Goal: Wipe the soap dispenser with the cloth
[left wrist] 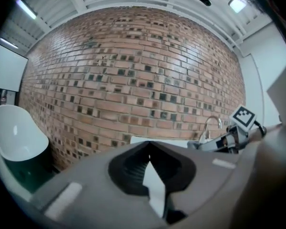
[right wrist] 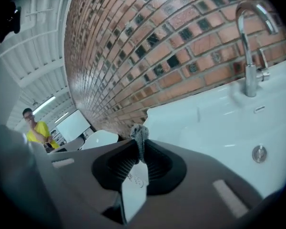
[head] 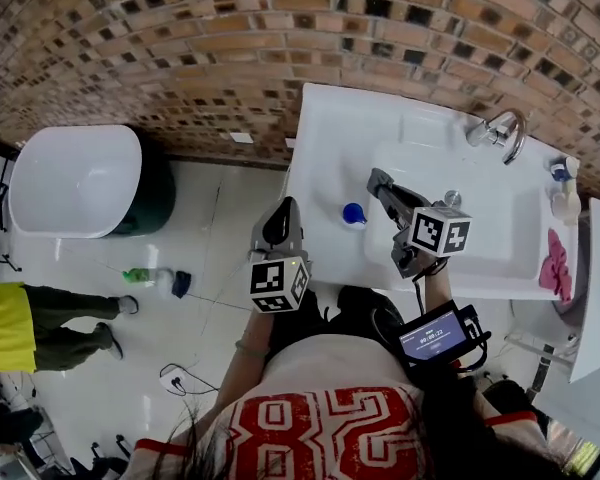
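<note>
The right claw [right wrist: 137, 138] is closed on a small wad of grey cloth [right wrist: 139, 131], whose crumpled end pokes out just past the jaw tips. In the head view this claw hangs over the left part of the white sink [head: 325, 138], above the bowl's left side, with its marker cube toward the near edge. The left claw [left wrist: 148, 147] has its jaws pressed together with nothing between them; it is held off the sink's left edge, over the pale floor [head: 210, 258], and points toward the brick wall [head: 230, 48]. The soap dispenser [head: 564, 198], a pale bottle with a blue top, stands at the sink's far right corner, well apart from both claws and to the right of the chrome faucet [head: 504, 133], which rises at the middle of the far edge. A pink cloth [head: 556, 266] lies bunched on the right rim, nearer the person than the dispenser. A small blue round object [head: 354, 213], too small to name surely, sits on the left rim, between the two claws. A small screen [head: 435, 334] is strapped at the person's right wrist. To the left, a white rounded object on a dark green base [head: 75, 180] stands against the wall, and a green bottle [head: 145, 275] lies on the floor beside a person in yellow [head: 5, 326].
</note>
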Motion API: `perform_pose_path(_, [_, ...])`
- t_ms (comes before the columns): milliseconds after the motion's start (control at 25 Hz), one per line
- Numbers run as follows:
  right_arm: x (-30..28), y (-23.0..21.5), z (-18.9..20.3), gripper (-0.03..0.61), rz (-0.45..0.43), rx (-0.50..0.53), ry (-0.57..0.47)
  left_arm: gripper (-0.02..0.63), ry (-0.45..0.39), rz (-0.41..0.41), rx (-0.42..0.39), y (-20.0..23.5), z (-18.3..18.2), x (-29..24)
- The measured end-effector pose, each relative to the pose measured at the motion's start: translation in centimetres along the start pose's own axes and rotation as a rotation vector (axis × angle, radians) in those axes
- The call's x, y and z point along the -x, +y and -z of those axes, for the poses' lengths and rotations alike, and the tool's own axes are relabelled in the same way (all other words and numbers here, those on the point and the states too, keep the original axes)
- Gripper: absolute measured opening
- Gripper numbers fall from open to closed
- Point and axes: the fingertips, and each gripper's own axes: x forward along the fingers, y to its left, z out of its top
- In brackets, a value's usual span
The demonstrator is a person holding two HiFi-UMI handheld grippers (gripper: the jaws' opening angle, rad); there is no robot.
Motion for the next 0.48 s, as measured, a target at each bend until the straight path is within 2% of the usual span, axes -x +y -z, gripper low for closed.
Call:
perform_pose_path(280, [5.0,1.7,-1.8,0.050,0.213,-0.095,-0.275,0.003,0.032,0.237,-0.039,0.5,-0.6,-0.3])
perform_pose_path(480, [8.3,4.3,-1.1,0.051,0.254,-0.123,-0.417,0.003,0.073,0.357,-0.054,0.0,0.4,0.7])
